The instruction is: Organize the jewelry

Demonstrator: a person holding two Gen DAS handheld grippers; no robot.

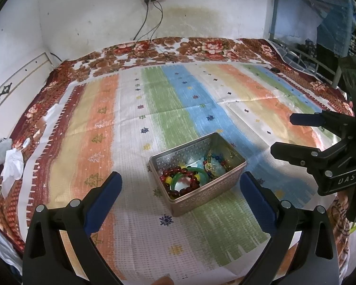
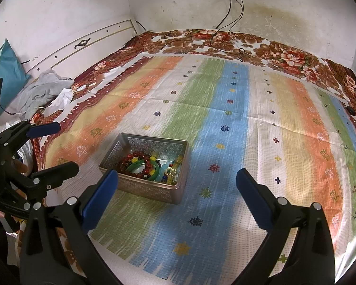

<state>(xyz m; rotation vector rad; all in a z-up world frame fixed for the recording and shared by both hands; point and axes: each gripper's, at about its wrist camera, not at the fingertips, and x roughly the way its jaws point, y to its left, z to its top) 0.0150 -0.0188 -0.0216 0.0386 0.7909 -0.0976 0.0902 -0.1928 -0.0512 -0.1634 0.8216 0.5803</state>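
left gripper (image 1: 180, 194): fingers spread wide, holding nothing | right gripper (image 2: 177, 190): same deal, wide open and empty | tin (image 1: 203, 191): on the striped cloth (image 1: 135, 123), just ahead of both sets of fingers, lid off | jewelry: red beads (image 1: 178, 178), green bangle (image 1: 189, 174) and more piled inside

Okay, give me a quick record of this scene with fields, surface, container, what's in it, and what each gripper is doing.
surface: striped cloth spread over a floral blanket
container: metal tin, open, no lid in view
contents: red bead bracelet, green bangle, other beaded pieces heaped together
jewelry outside tin: none visible
left gripper: open, empty, fingers facing the tin
right gripper: open, empty, tin ahead and to its left
clutter: grey garment and white tissue at the bed's edge
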